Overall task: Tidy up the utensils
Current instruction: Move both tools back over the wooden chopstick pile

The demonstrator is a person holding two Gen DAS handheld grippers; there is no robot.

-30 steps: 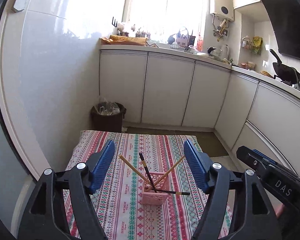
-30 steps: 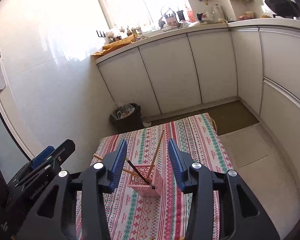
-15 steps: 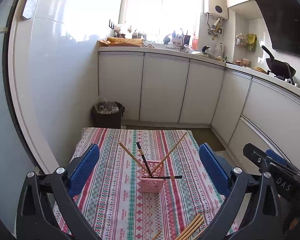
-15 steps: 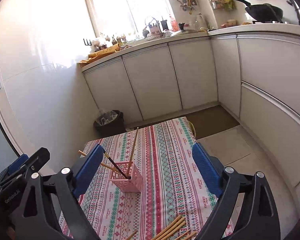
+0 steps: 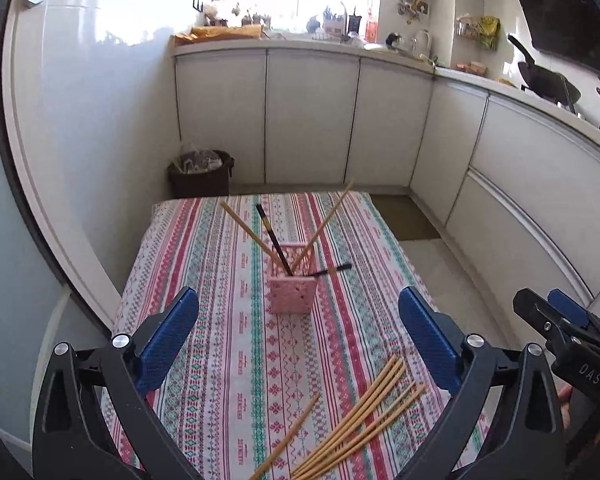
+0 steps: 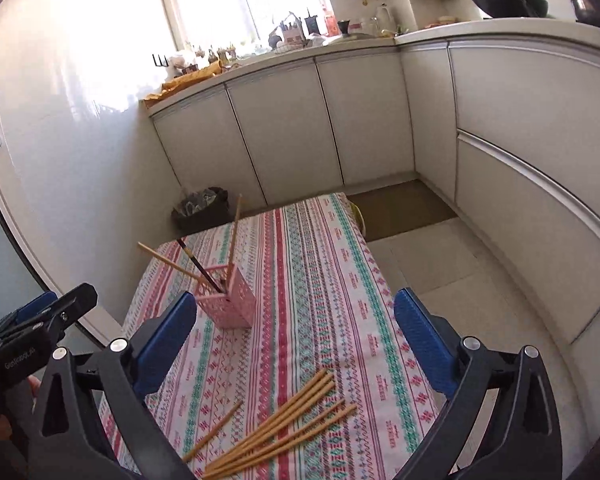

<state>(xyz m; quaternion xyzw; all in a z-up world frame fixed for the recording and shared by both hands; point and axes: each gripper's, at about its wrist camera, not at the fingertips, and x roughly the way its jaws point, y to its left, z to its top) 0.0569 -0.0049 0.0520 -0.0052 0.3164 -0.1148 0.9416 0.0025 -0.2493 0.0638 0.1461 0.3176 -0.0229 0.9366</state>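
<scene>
Pink plastic, the holder (image 5: 291, 295) stands mid-tabletop in the left wrist view with two wooden and two dark chopsticks in it, one dark one lying over its rim to the right. A second ago the left tool (image 5: 298, 338) framed the holder closely; now its jaws are spread wide and empty, and a loose bundle of chopsticks (image 5: 364, 412) has come into view near the bottom edge, probably the next pickup. Their near ends are cut off.

In the right wrist view the right tool (image 6: 296, 338) is opening, nothing between its jaws. The holder sits far left, partly behind the left finger; the bundle lies near, ends hidden.
</scene>
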